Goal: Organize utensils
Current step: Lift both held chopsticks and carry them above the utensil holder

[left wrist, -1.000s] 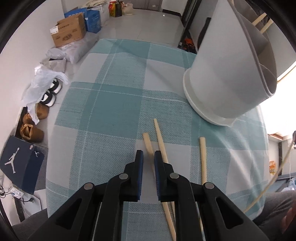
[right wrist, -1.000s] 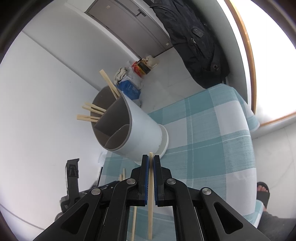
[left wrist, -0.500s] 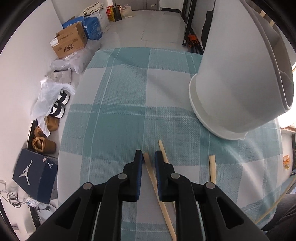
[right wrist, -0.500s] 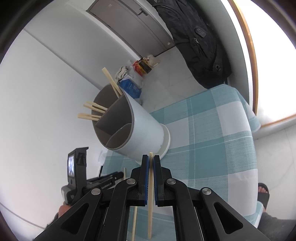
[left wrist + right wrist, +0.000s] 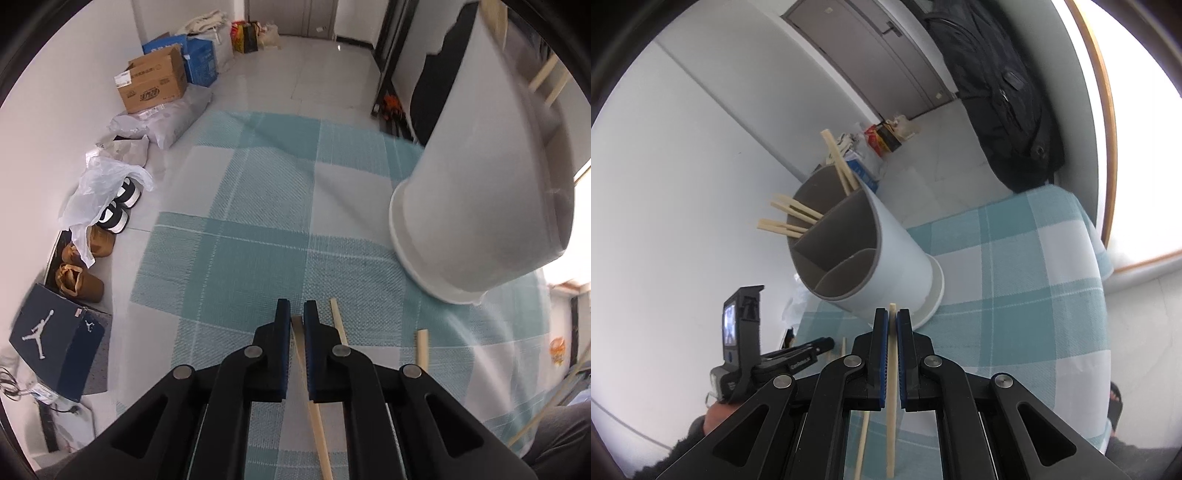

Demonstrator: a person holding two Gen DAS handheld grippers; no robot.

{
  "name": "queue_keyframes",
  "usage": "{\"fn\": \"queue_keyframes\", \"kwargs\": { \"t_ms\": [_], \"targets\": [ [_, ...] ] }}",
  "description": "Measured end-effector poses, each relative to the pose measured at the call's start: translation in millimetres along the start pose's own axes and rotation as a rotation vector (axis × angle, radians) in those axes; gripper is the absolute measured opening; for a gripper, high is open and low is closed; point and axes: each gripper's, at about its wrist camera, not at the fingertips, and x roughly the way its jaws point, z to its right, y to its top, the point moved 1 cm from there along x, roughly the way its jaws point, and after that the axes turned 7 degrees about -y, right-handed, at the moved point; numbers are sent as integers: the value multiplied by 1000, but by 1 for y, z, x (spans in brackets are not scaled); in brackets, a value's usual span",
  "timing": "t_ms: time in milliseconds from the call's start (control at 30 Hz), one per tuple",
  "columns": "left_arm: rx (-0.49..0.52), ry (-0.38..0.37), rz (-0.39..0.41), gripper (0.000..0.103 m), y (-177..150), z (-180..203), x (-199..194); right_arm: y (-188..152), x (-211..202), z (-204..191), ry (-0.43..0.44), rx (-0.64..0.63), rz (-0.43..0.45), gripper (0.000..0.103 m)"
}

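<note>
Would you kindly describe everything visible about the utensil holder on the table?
The utensil holder is a tall white cylinder, seemingly plastic, with a flared base and grey interior dividers forming compartments. It stands on the teal checked tablecloth. Several wooden chopsticks stick out of its far compartment; the nearer compartments look empty.

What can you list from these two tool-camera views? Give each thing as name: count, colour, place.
utensil holder: one, white with grey dividers, on the tablecloth.
chopsticks in holder: about six, pale wood, back compartment.
loose chopsticks: two, pale wood, on the cloth by the left tool.
tablecloth: one, teal and white check.
cardboard box: one, brown, on the floor.
shoe box: one, navy, on the floor.
black bag: one, by the door.
left tool: black, a chopstick between its fingers.
right tool: black, shut on held chopstick.
</note>
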Motion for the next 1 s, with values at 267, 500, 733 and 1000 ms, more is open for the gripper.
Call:
{"fn": "queue_keyframes", "kwargs": {
  "t_ms": [267, 500, 733, 1000],
  "targets": [
    [28, -87, 165, 2, 0, 16, -55, -10, -13, -25, 12, -83, 89, 4],
    [124, -134, 322, 2, -14, 29, -99, -23, -21, -50, -2, -175, 128, 4],
    [166, -186, 357, 2, -20, 32, -111, -25, -29, -64, -15, -219, 163, 4],
    [209, -212, 369, 2, -18, 35, -123, -19, -39, -81, -20, -251, 205, 4]
  ]
}}
